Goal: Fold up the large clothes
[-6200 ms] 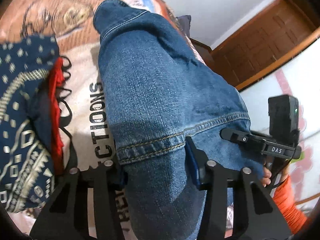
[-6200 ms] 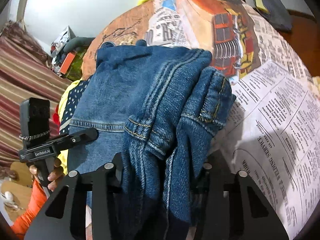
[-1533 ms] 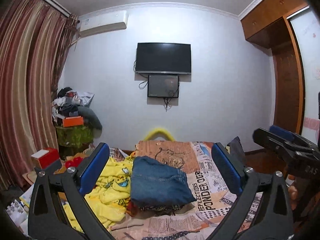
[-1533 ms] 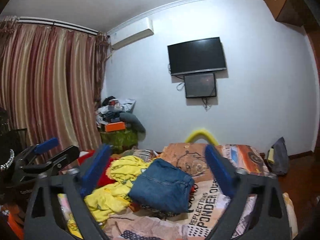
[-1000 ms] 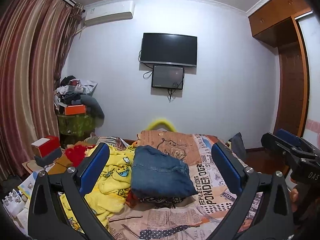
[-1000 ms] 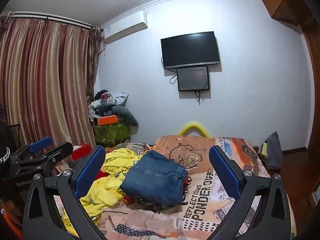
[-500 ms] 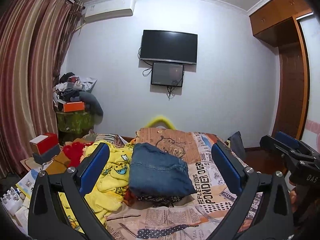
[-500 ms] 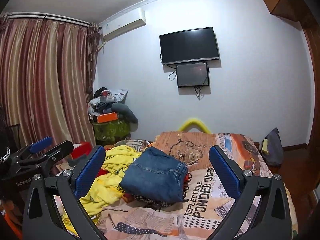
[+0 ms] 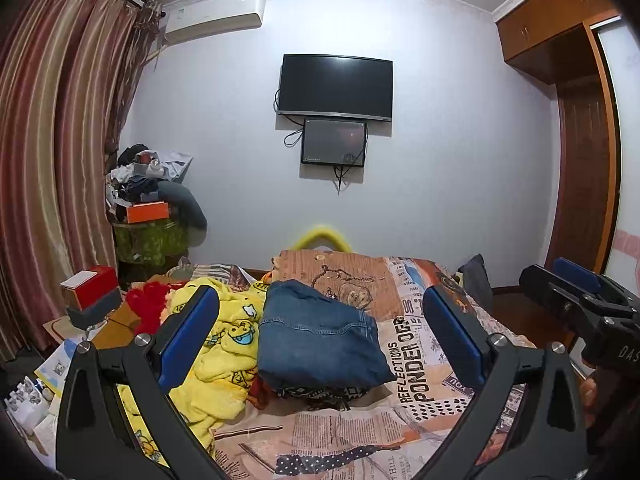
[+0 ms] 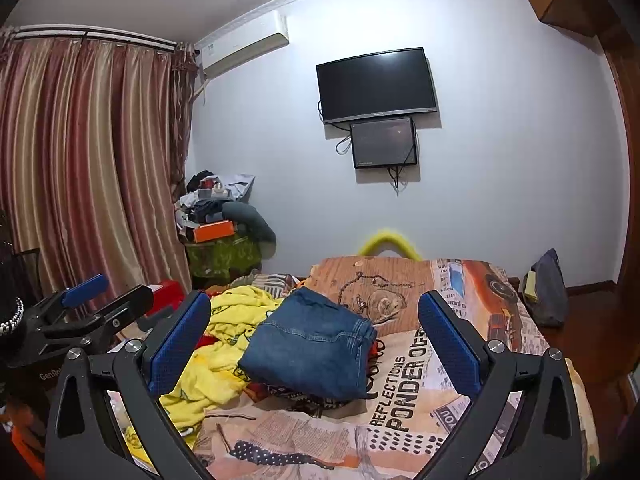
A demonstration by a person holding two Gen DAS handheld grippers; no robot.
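Both claws have let go of the jeans since six seconds ago, when denim filled each view between the fingers; over the last half second the views match, with almost no shift.

Left claw (image 9: 320, 340): spread wide, nothing between the blue pads (image 9: 188, 336). Raised, clear of the bed, pointing at the far wall.

Right claw (image 10: 314, 344): spread wide too, holding nothing. Same height and heading. It also shows at the right edge of the left view, with part of a hand (image 9: 588, 392) on its grip.

Jeans (image 9: 320, 340): folded into a thick block, lying mid-bed on top of a dark patterned cloth (image 9: 316, 393) whose edge pokes out at the near side. Waistband seam runs across the top face. Well apart from both claws.

Bed (image 10: 404, 400): cover printed like newspaper, large words "REFLECTIONS PONDER OFF" just right of the jeans.

Yellow garment (image 9: 228, 340): crumpled heap with cartoon faces, left of the jeans and touching them. Red cloth (image 9: 148, 308) beyond it, far left.

Far wall: TV (image 9: 335, 86), smaller screen (image 9: 334, 142) just below it, cables hanging. Air conditioner (image 9: 216, 16) high on the left. Striped curtain (image 10: 88, 168) along the left side. Cluttered stand with an orange box (image 9: 146, 212) in the far left corner. Wooden wardrobe (image 9: 576, 120) at the right.
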